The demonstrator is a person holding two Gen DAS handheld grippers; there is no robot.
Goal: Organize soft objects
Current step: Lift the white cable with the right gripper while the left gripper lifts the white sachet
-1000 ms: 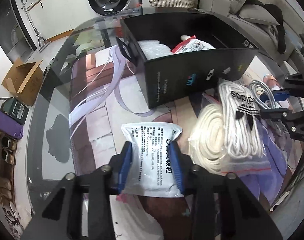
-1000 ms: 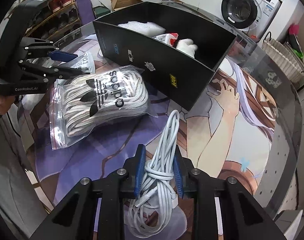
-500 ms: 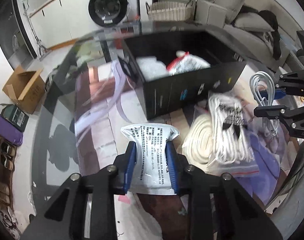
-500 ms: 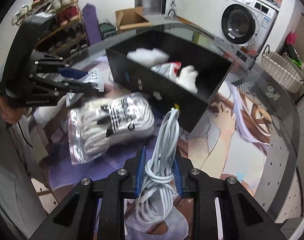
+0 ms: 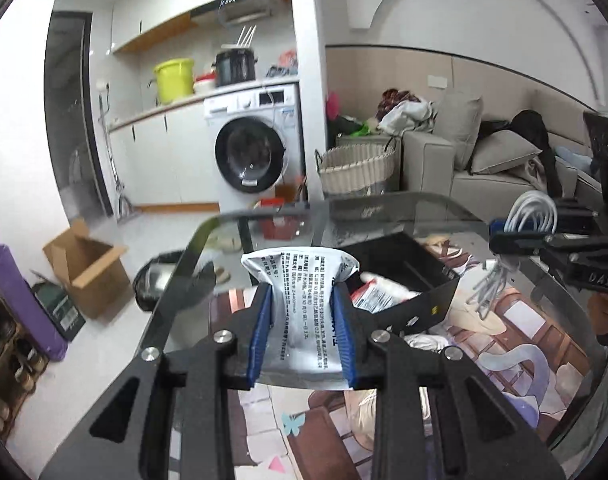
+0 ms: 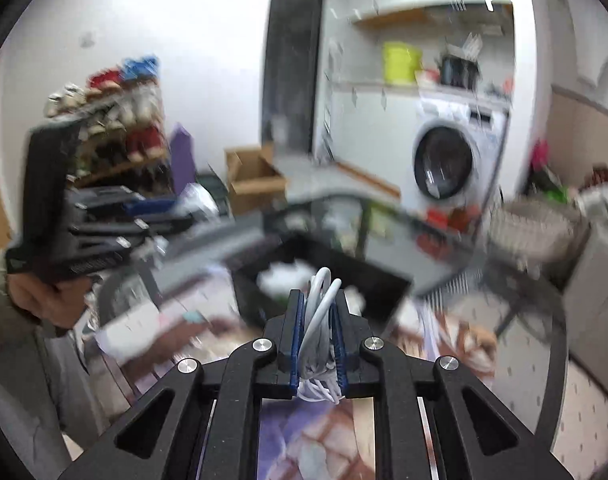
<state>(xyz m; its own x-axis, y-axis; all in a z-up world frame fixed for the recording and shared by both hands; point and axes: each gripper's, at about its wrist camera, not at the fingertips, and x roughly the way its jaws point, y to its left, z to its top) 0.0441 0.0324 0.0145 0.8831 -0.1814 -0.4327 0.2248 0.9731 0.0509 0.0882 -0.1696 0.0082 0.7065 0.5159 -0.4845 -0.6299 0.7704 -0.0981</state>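
Left black two-finger gripper with blue pads [image 5: 303,324] is clamped tight on a white printed pouch [image 5: 304,312], held up off the table. Right black gripper with blue pads [image 6: 318,334] has just squeezed closer on a white coiled cable [image 6: 318,316]; it's blurry, but probably tilted slightly down.

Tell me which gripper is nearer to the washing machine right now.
Hard to call, neither is close. The left gripper, shut on the white packet, and the right gripper, shut on the white cable, both hang over the table, the washing machine across the floor.

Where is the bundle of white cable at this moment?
The coiled white cable bundle is clamped in the right gripper, lifted in front of the open black box on the table.
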